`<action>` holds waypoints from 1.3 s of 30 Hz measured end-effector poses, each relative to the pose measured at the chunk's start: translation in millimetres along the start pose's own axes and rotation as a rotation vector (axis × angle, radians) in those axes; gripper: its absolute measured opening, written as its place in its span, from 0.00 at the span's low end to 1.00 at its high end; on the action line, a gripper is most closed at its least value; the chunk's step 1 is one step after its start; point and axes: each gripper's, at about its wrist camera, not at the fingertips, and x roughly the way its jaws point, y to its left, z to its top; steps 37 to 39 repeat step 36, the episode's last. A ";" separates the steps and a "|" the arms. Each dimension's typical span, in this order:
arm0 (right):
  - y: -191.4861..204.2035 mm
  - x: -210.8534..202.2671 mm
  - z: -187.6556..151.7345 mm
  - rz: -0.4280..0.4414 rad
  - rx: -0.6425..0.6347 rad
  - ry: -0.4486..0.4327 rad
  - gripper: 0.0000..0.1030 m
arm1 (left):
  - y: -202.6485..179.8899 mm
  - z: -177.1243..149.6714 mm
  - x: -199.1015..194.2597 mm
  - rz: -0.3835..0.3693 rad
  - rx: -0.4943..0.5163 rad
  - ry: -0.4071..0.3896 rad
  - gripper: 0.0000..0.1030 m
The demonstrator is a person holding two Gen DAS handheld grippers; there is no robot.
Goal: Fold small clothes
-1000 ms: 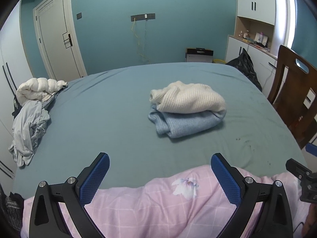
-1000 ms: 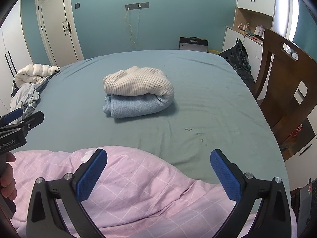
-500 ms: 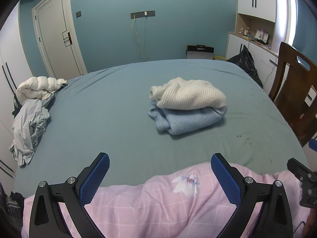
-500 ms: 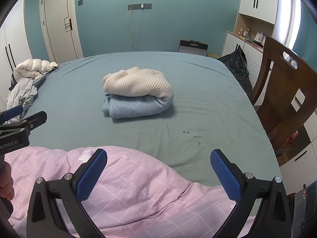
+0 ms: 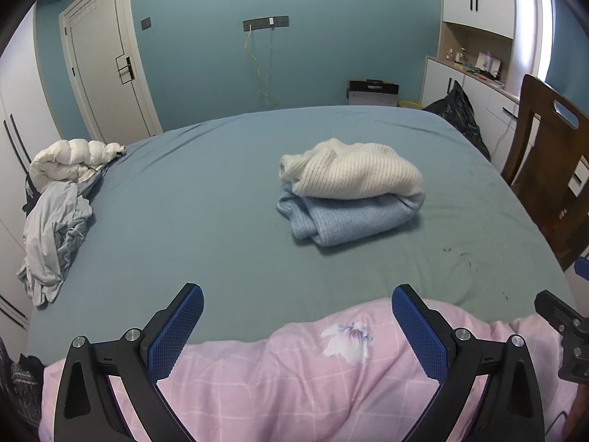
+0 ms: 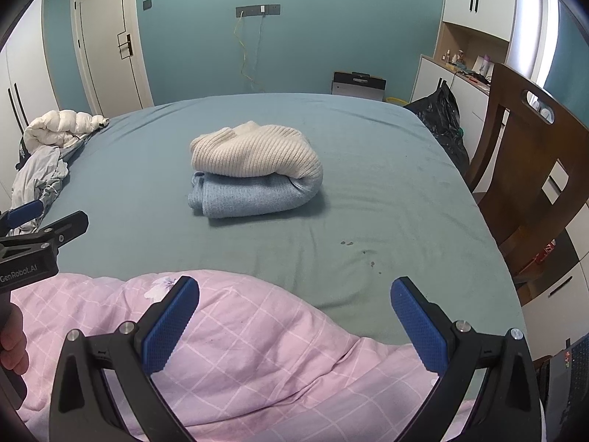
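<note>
Folded stack sits mid-frame on the bed: cream knit sweater (image 5: 353, 169) lying on top of a light blue sweater (image 5: 346, 217), edges roughly aligned, the blue one showing below and toward the lower left of the pile. In the right wrist view the same pair appears centre-left, cream sweater (image 6: 254, 153) over blue sweater (image 6: 254, 195).

Along the bottom of both frames lies a pink checked garment (image 5: 294, 379) with a small floral print, spread loosely with soft creases. It is well apart from the folded stack, with bare teal bedsheet (image 5: 191, 199) between them.

Left gripper (image 5: 294, 328): fingers spread wide, blue pads facing each other, nothing between them. It hovers over the pink fabric; whether the finger bases touch the cloth I cannot tell from this angle. Right gripper (image 6: 294, 320): likewise spread wide and holding nothing, above the pink garment (image 6: 257, 361). The left gripper's body shows at the left edge of the right wrist view, with a bit of the person's hand (image 6: 13, 346) below it.

Small dark specks mark the sheet to the lower right of the stack.

Upper left of the frame: a white puffy jacket (image 5: 70, 162) and a crumpled grey garment (image 5: 55, 235) at the bed's edge. Right edge: a brown wooden chair (image 6: 533, 169); behind it a black bag (image 6: 441, 118). A white door (image 5: 106, 73) stands upper left.
</note>
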 end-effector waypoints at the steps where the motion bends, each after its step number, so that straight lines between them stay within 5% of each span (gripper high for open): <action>1: 0.6 -0.1 -0.1 0.000 0.000 0.000 0.99 | 0.1 -0.1 0.2 -0.001 0.000 0.000 1.00; 21: 7.3 -0.7 1.3 -0.005 -0.013 -0.007 0.99 | 1.6 0.4 -0.1 -0.028 -0.017 0.002 1.00; 39: 11.0 3.3 0.8 -0.004 -0.021 0.004 0.99 | -6.6 -1.4 -7.8 -0.010 0.015 -0.075 1.00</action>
